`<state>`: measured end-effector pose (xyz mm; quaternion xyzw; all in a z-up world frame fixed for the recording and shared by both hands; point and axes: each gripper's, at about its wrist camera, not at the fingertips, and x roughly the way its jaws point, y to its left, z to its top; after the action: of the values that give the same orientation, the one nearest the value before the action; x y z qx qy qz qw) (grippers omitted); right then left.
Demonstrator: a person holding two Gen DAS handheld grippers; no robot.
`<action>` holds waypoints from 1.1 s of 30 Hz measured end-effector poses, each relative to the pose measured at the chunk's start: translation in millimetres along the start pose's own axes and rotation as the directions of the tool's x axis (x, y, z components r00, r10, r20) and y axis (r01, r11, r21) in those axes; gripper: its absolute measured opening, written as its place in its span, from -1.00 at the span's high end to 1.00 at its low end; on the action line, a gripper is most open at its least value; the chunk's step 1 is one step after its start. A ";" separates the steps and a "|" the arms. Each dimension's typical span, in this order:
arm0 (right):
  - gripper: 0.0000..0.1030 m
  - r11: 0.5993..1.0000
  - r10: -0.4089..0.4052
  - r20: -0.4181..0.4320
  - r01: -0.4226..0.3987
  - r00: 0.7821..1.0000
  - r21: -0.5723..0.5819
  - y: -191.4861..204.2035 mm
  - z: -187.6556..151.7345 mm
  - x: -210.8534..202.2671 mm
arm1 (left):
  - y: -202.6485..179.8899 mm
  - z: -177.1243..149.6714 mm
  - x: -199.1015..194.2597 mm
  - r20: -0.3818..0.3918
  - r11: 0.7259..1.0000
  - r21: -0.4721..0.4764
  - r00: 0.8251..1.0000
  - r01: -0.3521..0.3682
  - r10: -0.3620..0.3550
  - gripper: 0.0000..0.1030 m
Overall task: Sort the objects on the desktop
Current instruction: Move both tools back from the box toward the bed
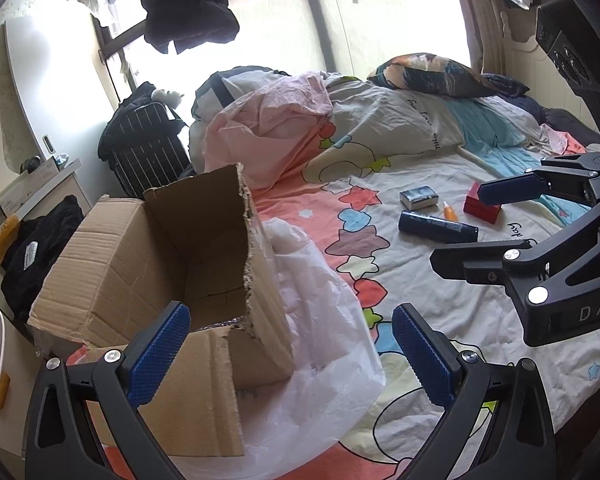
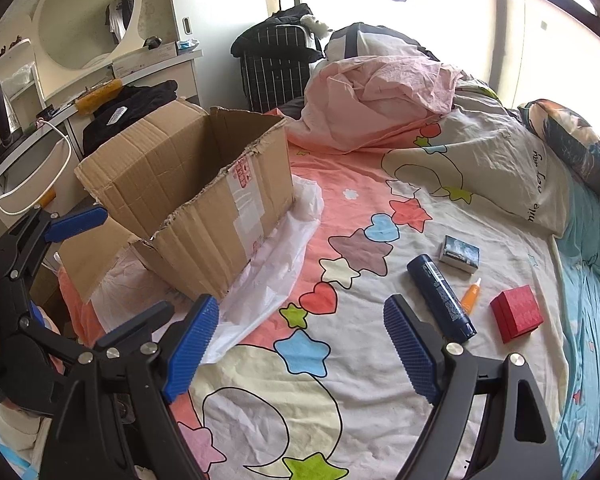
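The dark blue bottle lies on the bedsheet just beyond my right gripper's right finger, so with both it and my left gripper spread and empty, I judge I'm approaching the first pick, bound for the cardboard box.

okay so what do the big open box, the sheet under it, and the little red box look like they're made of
Big box: corrugated cardboard, matte brown; torn edges show fluting.
Sheet: thin plastic film, probably a bag; translucent white, crinkled, slightly glossy.
Red box: likely rigid paperboard with a matte, textured wrap; the material beneath can't be confirmed.
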<state>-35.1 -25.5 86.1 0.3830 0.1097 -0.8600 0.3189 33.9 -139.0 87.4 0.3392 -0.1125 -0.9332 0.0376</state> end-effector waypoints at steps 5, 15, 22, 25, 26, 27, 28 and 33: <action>-0.60 0.999 -0.022 -0.004 0.022 1.000 0.030 -21.1 -11.9 -5.3 | -22.9 0.6 8.0 0.006 0.999 0.007 0.999 0.037 -0.037 -1.00; -0.60 0.991 -0.099 -0.017 0.100 0.995 0.086 -71.5 -31.3 -19.8 | -66.0 1.6 35.1 -0.039 0.994 0.025 0.993 0.109 -0.108 -1.00; -0.60 0.986 -0.124 -0.038 0.127 0.992 0.105 -92.9 -43.4 -18.8 | -80.6 11.8 51.1 -0.044 0.989 -0.028 0.989 0.142 -0.143 -1.00; -0.60 0.984 -0.135 -0.044 0.139 0.990 0.115 -102.9 -47.3 -17.4 | -85.9 14.4 60.0 -0.041 0.991 -0.046 0.991 0.129 -0.131 -1.00; -0.60 0.983 -0.137 -0.047 0.141 0.990 0.119 -106.6 -48.5 -16.7 | -87.2 15.2 63.7 -0.044 0.990 -0.056 0.990 0.133 -0.135 -1.00; -0.60 0.982 -0.139 -0.049 0.144 0.989 0.124 -110.5 -49.8 -16.0 | -88.7 16.2 67.7 -0.049 0.988 -0.065 0.989 0.138 -0.142 -1.00; -0.60 0.981 -0.142 -0.052 0.148 0.988 0.129 -114.4 -51.1 -15.2 | -90.4 17.4 72.0 -0.056 0.987 -0.072 0.988 0.143 -0.147 -1.00; -0.60 0.974 -0.154 -0.067 0.163 0.986 0.155 -134.7 -55.8 -10.4 | -101.1 24.6 90.5 -0.076 0.983 -0.095 0.984 0.156 -0.163 -1.00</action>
<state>-82.2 107.6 48.1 0.4207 0.0791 -0.8779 0.2145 -50.6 -49.4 25.4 0.3839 -0.0418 -0.9222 -0.0177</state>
